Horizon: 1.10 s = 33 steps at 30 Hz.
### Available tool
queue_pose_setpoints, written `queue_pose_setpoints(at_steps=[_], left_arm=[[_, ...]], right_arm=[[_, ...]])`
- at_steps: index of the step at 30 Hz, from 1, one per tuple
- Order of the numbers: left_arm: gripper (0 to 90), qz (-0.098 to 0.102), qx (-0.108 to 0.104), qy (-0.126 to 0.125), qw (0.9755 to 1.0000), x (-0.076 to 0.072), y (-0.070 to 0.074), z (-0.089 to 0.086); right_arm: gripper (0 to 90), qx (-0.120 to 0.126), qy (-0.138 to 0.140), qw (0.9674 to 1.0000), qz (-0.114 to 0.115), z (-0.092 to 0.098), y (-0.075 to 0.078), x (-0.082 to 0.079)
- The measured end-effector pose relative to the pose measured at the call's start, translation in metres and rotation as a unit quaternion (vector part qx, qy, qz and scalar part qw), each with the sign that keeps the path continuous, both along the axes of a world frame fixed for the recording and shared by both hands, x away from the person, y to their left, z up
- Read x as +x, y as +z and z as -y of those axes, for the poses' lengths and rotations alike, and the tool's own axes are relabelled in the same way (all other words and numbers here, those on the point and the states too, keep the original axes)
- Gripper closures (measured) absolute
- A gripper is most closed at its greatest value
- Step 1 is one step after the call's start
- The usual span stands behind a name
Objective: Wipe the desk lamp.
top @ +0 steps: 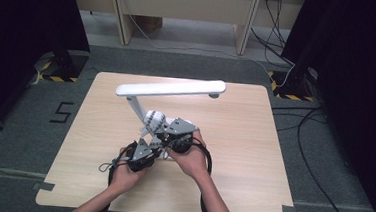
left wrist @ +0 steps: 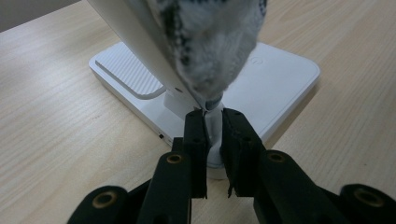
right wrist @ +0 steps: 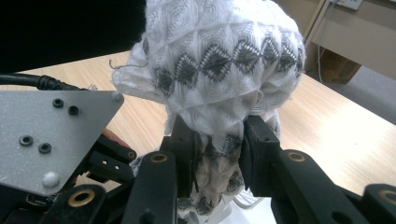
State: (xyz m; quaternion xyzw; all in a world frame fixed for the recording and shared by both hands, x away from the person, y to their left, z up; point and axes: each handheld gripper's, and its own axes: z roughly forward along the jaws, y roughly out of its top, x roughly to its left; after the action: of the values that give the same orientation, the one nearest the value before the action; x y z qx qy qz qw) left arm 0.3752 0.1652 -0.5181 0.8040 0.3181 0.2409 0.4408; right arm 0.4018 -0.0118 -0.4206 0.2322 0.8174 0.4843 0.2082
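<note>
While both hands meet near the middle of the light wooden table (top: 232,154), a white knitted sock with a grey diamond band (top: 155,119) sits pulled over the slanted white stem of a white plastic desk lamp (top: 169,88), so the sock acts as the only container here, with the stem inside it. Sock's long axis follows the stem, tilted, running from low near the grippers up and away toward the lamp's long horizontal head bar; closed rounded end looks uppermost in the right gripper view (right wrist: 219,65), open cuff end down at the jaws. Left gripper (left wrist: 213,122) has its black jaws nearly together, pinching a thin edge of the sock low down just over the lamp's flat white square base (left wrist: 280,79). Right gripper (right wrist: 217,156) has its jaws pressed onto the bunched lower part of the sock, fabric filling the gap. Grey three-cornered plate of the left gripper (right wrist: 51,135) lies just beside it.
</note>
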Motion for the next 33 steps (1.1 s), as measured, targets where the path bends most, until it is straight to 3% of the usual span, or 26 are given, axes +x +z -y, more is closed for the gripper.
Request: queue_pose_setpoints(at_steps=[13,25,33], left_arm=[[79.2,-0.006,-0.003,-0.003,1.0000,0.001,0.000,-0.001],[79.0,0.000,0.003,-0.001,1.0000,-0.001,0.000,0.001],[78.9,0.000,0.004,-0.002,1.0000,0.000,0.000,0.000]], right_arm=[[70.1,-0.020,-0.007,0.9996,-0.021,0.004,-0.016,0.004],[70.4,-0.017,-0.028,0.9987,-0.040,0.007,-0.034,0.011],[70.6,-0.039,-0.038,0.9977,-0.041,0.005,-0.044,0.014]])
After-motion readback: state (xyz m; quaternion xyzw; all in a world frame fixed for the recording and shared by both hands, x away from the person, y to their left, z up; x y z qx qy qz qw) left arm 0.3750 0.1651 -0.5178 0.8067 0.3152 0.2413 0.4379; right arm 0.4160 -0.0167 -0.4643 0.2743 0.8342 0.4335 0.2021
